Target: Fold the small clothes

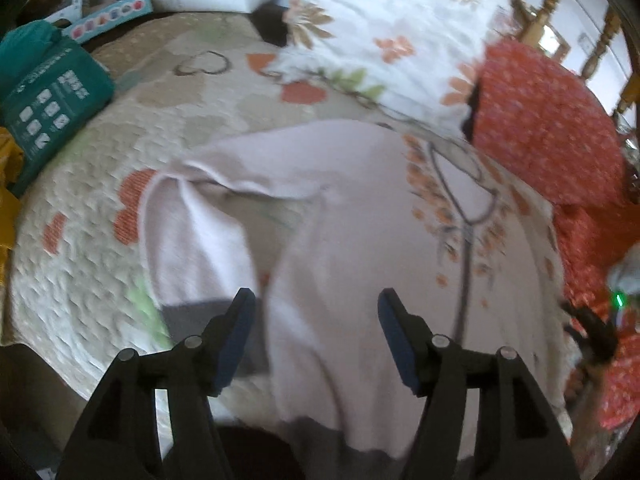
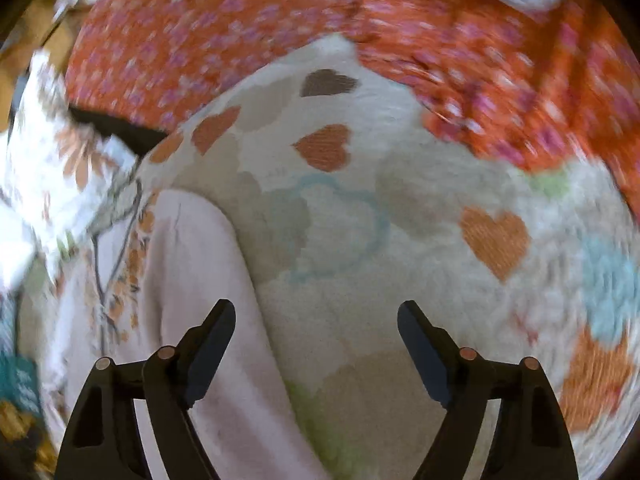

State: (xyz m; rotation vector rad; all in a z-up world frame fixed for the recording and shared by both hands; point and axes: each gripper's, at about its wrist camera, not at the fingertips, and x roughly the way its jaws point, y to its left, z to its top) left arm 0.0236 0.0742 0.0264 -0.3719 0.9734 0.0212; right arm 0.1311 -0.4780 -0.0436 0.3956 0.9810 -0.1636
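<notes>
The pale pink garment with a tree print lies on the quilted heart-patterned bedspread. A teal package sits at its left edge; a floral pillow and orange dotted cushion at its far edge.

Soft matt pale-pink knit garment on a rough, quilted cloth bedspread.

right view: motion-blurred | pink garment: near hem cut off at frame bottom
</notes>
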